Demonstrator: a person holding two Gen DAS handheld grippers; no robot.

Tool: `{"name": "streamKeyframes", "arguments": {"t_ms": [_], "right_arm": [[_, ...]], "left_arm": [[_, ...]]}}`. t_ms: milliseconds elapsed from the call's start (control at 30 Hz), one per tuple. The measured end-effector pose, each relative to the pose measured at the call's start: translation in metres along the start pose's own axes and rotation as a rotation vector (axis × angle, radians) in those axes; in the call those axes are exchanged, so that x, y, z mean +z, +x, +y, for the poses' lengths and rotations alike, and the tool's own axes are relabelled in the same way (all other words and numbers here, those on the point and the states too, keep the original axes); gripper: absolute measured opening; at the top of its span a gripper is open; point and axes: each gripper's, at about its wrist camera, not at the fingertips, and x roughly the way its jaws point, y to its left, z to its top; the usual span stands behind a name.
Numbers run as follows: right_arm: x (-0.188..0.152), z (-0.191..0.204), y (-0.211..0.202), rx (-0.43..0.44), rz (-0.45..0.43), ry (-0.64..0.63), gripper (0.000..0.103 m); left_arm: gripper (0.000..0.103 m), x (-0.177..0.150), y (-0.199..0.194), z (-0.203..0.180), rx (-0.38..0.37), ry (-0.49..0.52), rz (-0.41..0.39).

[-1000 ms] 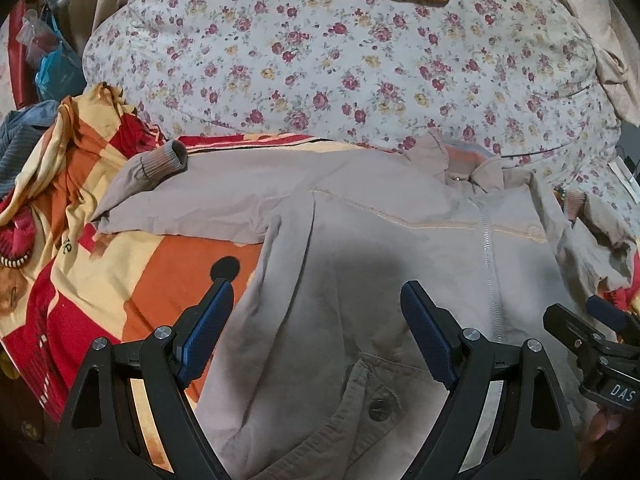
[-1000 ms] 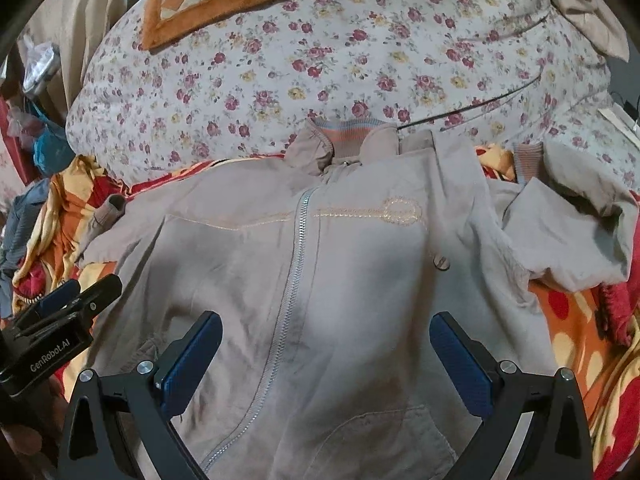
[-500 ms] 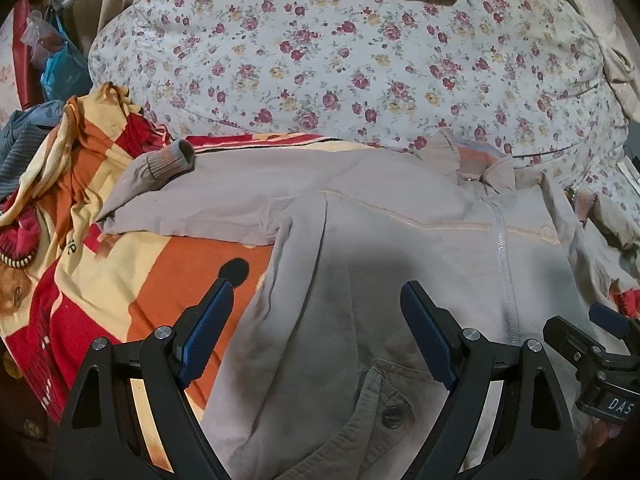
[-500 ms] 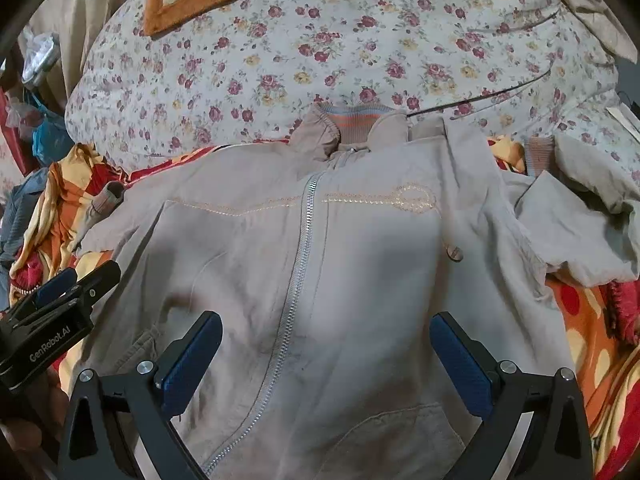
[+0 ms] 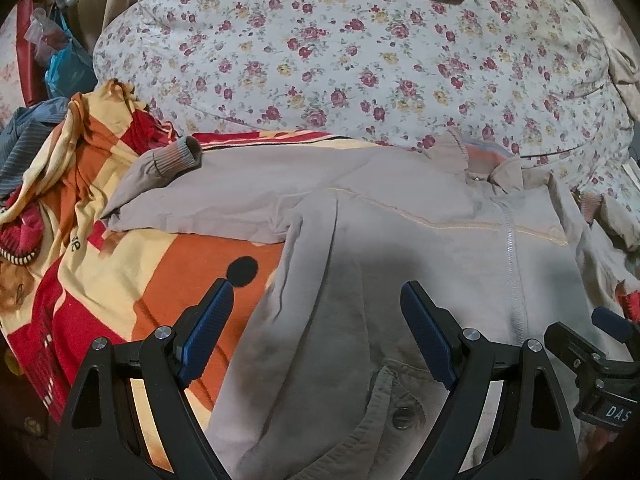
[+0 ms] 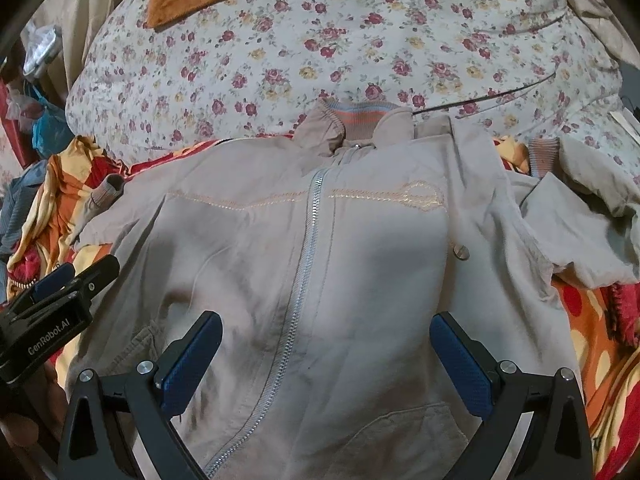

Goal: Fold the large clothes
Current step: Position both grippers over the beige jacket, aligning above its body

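The beige zip jacket [image 6: 320,264] lies front-up on the bed's patterned blanket [image 5: 132,264], spread ready for folding. Both the left tongs [image 5: 316,332] and right tongs [image 6: 326,356] hover released above its lower front, grasping nothing.

Bed: patterned blanket [image 5: 120,264] under beige jacket [image 6: 320,260]; floral duvet [image 5: 340,60] behind.

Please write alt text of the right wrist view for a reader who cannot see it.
A beige zip-up jacket lies front side up, zipped, on a colourful orange and red blanket, collar toward a floral quilt. The open right gripper hovers over its lower front, empty, blue-padded fingers on either side of the zipper. The left gripper shows at the left edge.
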Motion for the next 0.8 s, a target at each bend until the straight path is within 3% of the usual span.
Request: {"name": "streamKeyframes", "arguments": {"t_ms": [800], "right_arm": [[0.001, 0.018, 0.007, 0.004, 0.001, -0.053, 0.103]], "left_arm": [[0.086, 0.003, 0.002, 0.009, 0.02, -0.008, 0.01]]}}
